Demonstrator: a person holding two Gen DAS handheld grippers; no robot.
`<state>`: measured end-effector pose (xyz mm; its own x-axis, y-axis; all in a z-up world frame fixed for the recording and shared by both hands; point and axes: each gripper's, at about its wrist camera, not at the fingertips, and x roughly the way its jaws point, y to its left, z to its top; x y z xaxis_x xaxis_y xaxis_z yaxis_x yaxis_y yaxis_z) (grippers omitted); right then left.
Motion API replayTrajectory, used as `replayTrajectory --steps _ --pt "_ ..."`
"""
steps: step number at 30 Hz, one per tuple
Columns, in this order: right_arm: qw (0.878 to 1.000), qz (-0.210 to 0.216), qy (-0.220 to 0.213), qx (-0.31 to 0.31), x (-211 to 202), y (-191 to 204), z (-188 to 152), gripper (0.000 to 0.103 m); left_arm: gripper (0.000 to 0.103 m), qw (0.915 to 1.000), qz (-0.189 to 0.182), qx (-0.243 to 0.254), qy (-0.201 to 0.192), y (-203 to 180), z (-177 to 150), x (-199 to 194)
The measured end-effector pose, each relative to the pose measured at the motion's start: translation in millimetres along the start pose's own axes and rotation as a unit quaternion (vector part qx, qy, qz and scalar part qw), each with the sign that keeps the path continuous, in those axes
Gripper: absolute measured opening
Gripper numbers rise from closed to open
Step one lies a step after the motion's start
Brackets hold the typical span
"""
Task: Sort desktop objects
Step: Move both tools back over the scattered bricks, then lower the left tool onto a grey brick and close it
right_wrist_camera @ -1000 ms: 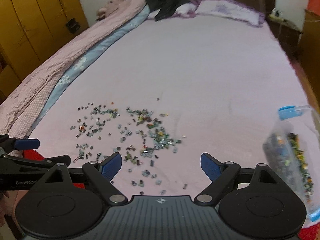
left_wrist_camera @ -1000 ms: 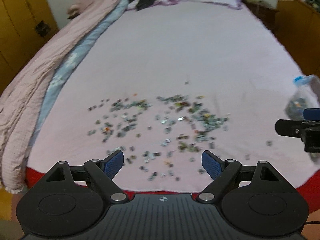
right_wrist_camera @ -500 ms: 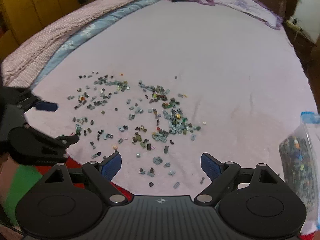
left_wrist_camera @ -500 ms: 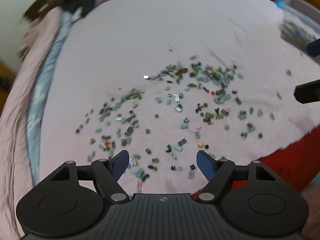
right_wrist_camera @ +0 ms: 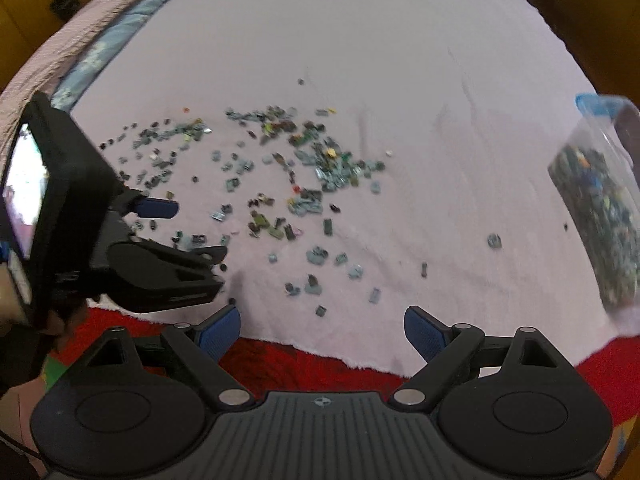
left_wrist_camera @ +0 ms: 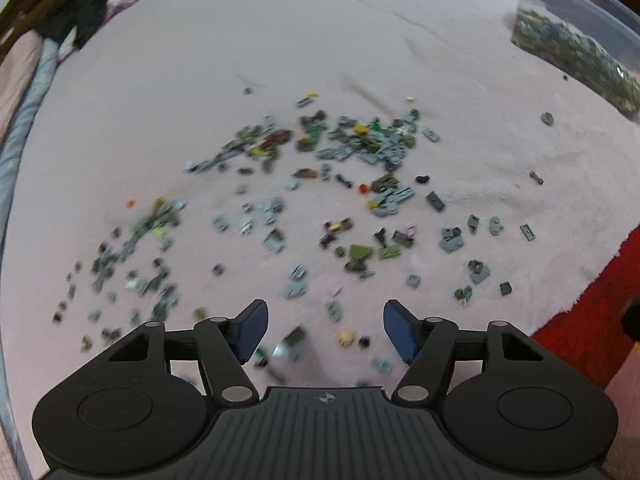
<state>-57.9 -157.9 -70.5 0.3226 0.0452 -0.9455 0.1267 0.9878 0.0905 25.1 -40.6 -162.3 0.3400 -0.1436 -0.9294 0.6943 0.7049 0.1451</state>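
L gripper (left_wrist_camera: 325, 330): jaws part-open and have just been closing; nothing is pinched. Several small pcs lie on the sheet in the gap between the blue pads (left_wrist_camera: 251, 330), incl. a pale round pc (left_wrist_camera: 345, 337) and a dark block (left_wrist_camera: 294, 336). Judgement: the gap is being narrowed to suit one small pc, so neighbours are not swept in. The unit points steeply down over the near edge of the scatter, consistent w/ a pick approach.

R gripper (right_wrist_camera: 322, 330): jaws wide apart, empty. It hangs over the sheet's near hem, where red fabric (right_wrist_camera: 304, 364) shows beneath. No pc sits between its pads; likely on standby.

Task items: the loose bricks (left_wrist_camera: 352, 148) are spread across the pink sheet (left_wrist_camera: 280, 32), mostly grey and green, densest mid-field. A clear bin (right_wrist_camera: 596, 204), already part-filled w/ mixed pcs, stands at the R edge of the sheet, well apart from the scatter. Probable drop point, so sorting looks barely started.
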Motion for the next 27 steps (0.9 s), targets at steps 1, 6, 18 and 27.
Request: replayTrajectory --steps 1,6,18,27 --pt "1.0 0.0 0.002 0.007 2 -1 0 0.091 0.065 0.9999 0.001 0.01 -0.004 -1 2 3" --pt "0.999 -0.002 0.012 0.034 11 -6 -2 0.091 0.055 0.9933 0.008 0.111 -0.028 4 14 21" --pt "0.995 -0.018 0.027 0.09 23 -17 1 0.091 0.026 0.9246 0.024 0.378 -0.044 40 32 74" --pt "0.993 -0.022 0.036 0.108 36 -21 4 0.091 0.026 0.8822 -0.024 0.468 -0.046 40 34 82"
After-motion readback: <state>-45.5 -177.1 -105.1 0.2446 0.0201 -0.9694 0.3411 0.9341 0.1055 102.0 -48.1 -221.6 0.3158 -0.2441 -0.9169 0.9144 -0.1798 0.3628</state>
